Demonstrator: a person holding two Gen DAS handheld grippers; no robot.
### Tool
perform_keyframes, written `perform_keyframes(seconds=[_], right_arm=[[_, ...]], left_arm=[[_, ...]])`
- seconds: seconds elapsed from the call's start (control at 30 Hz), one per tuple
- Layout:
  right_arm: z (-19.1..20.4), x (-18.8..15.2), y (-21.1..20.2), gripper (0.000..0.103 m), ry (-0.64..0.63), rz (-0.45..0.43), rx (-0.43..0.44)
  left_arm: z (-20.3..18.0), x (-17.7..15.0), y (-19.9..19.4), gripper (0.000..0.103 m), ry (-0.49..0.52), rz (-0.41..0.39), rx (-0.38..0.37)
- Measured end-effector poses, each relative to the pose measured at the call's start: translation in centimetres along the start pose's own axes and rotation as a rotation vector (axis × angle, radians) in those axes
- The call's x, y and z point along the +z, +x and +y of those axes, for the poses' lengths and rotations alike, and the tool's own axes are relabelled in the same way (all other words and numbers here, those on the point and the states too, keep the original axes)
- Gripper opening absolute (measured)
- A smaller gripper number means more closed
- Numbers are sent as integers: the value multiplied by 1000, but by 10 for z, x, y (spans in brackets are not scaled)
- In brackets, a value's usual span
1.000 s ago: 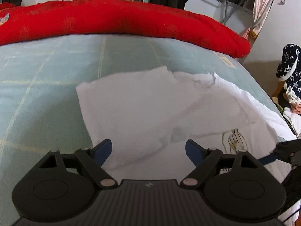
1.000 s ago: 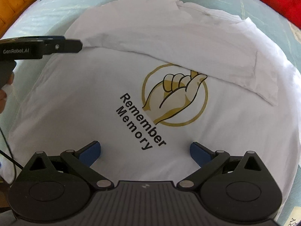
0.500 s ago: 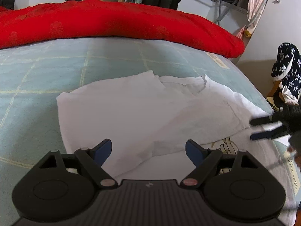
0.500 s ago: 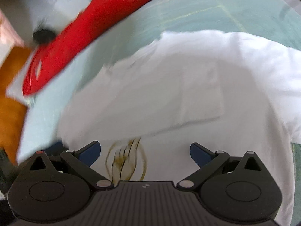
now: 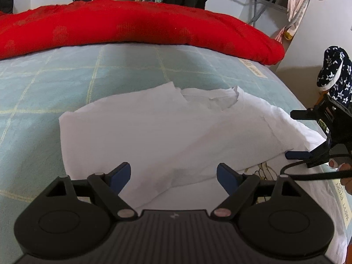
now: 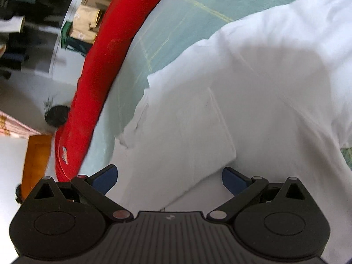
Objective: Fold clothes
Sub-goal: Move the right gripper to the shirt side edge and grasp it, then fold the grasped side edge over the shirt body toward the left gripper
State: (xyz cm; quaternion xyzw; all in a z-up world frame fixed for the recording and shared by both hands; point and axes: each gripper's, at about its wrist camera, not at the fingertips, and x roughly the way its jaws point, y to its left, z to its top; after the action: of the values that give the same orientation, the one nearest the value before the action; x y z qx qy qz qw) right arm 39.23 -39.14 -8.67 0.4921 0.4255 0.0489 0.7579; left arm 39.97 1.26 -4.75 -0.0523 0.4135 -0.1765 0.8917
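Both tongs, left tongs and right tongs, hang released over the partly folded white T-shirt.

Close wrist views, shared shirt

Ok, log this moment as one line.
shirt: part-folded on bed | left gripper: open, empty | right gripper: open, empty, over shirt edge
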Motion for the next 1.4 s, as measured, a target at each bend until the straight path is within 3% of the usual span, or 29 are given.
perform_keyframes(seconds=[0.3, 0.53, 0.63, 0.73, 0.83, 0.9, 1.0, 1.4], right_arm=[[-2, 1, 11, 103, 46, -2, 59], [-11, 1, 13, 99, 25, -30, 83], [-16, 0, 10, 87, 24, -32, 64], [-26, 2, 7, 69, 59, -34, 52], [-35, 2, 5, 42, 97, -31, 27], [-41, 1, 4, 7, 117, -25, -13], [-48, -1, 4, 8, 166, -28, 9], [-19, 16, -27, 10, 21, -56, -57]], left_arm=[[0, 4, 5, 85, -38, -5, -10], [-2, -2, 4, 85, -13, 18, -3], [-3, -4, 4, 85, -10, 20, -1], [-4, -5, 3, 85, -11, 20, -5], [-5, -7, 3, 85, -11, 20, -6], [-6, -8, 2, 85, -11, 21, -4], [-7, -9, 1, 85, -7, 22, -2], [-7, -12, -7, 85, 7, 20, 3]])
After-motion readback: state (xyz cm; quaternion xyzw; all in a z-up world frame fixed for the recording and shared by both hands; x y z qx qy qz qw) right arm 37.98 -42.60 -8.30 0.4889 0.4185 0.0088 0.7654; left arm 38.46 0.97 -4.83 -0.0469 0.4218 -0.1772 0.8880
